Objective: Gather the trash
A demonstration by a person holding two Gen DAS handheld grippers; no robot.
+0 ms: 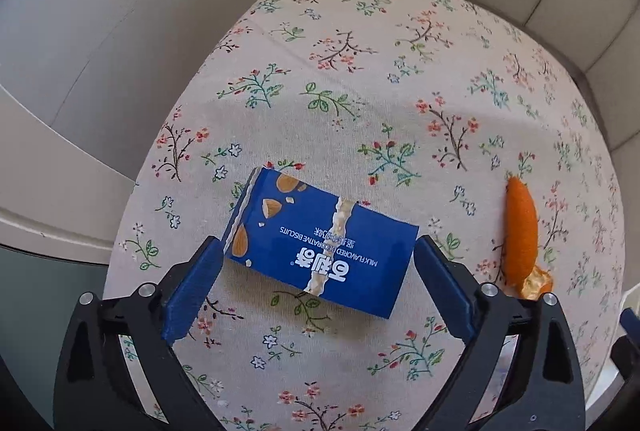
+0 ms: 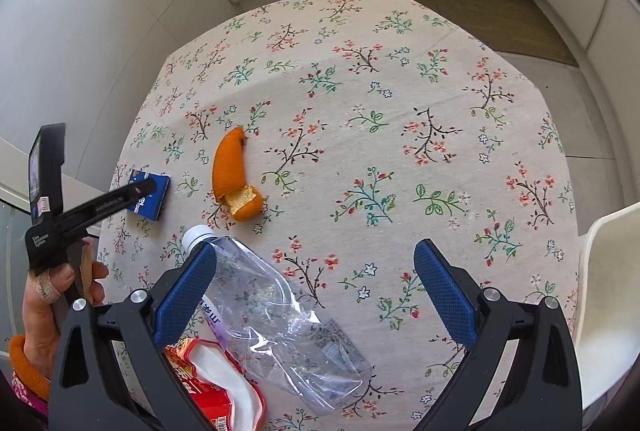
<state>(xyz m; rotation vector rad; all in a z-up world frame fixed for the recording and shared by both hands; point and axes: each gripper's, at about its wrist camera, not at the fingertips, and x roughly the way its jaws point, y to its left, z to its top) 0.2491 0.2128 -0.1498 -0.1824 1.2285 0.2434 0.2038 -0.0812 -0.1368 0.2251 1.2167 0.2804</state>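
The left tool (image 1: 318,255) stood spread wide, its blue ribbed fingers (image 1: 192,291) flanking a blue biscuit box (image 1: 320,245) without a firm grip: the left finger sat at the box's near-left corner, the right finger just beside its right edge, and whether either touched could not be told. The box lay flat on the bench (image 1: 360,71), turned at a slant, its face glossy dark blue with almond pictures, a torn cream stripe down the middle, white brand characters and the line "MILK FLAVORED DECORATIVE BISCUITS", all reading upside down from this camera. To its right, well apart, lay a curled strip of orange peel (image 1: 520,231), its pale pith showing at the near end.

The right tool (image 2: 316,271) was likewise released and held nothing. A crushed clear plastic bottle (image 2: 280,319) with a white cap lay slanted between its fingers, nearer the left one. A red and white snack wrapper (image 2: 216,383) lay against the bottle's near side. Farther out were the peel (image 2: 232,175) and, at the bench's left edge, the box (image 2: 150,197) under the left tool (image 2: 132,191), gripped by a person's hand (image 2: 52,295). A floral cloth covered the bench (image 2: 400,111).
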